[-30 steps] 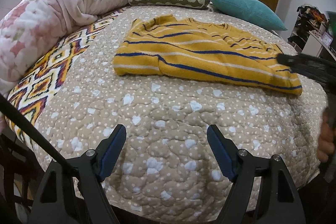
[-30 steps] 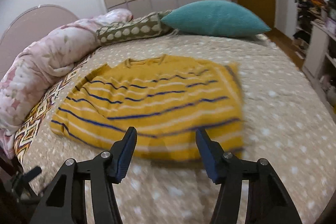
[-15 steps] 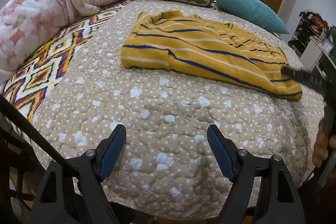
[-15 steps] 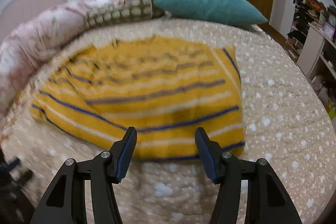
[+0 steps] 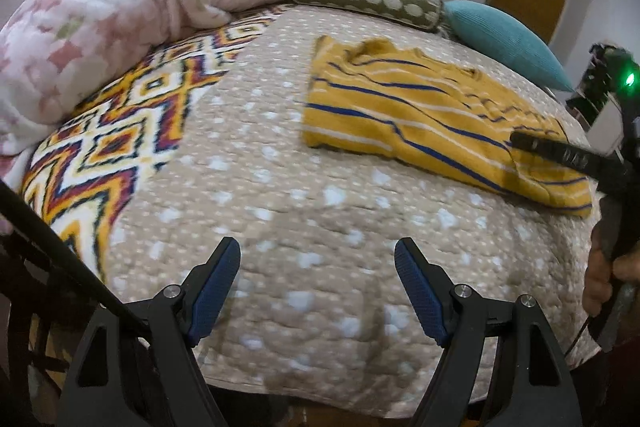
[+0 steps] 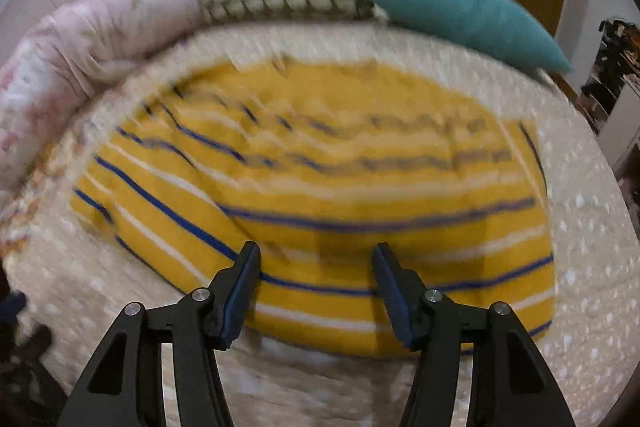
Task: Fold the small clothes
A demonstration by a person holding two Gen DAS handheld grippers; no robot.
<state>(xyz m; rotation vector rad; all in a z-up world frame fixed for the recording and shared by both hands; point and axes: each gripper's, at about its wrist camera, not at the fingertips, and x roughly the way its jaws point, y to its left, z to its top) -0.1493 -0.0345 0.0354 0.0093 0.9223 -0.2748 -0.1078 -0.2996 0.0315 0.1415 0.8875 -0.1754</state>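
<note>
A yellow sweater with blue and white stripes point(image 5: 420, 119) lies partly folded on the beige dotted quilt point(image 5: 300, 211). In the right wrist view the sweater point(image 6: 340, 187) fills the middle, blurred. My right gripper point(image 6: 316, 287) is open, its tips over the sweater's near hem; it also shows in the left wrist view point(image 5: 560, 155) at that hem. My left gripper point(image 5: 318, 291) is open and empty over bare quilt near the bed's front edge, well short of the sweater.
A pink floral duvet point(image 5: 120, 27) is bunched at the left. A patterned bolster point(image 5: 364, 1) and a teal pillow point(image 5: 504, 43) lie at the bed's far side. A zigzag blanket point(image 5: 120, 139) covers the left. Shelves point(image 6: 612, 79) stand at the right.
My right gripper has moved forward and down to the sweater's near hem. My left gripper has shifted left, so the sweater now sits further right in its view.
</note>
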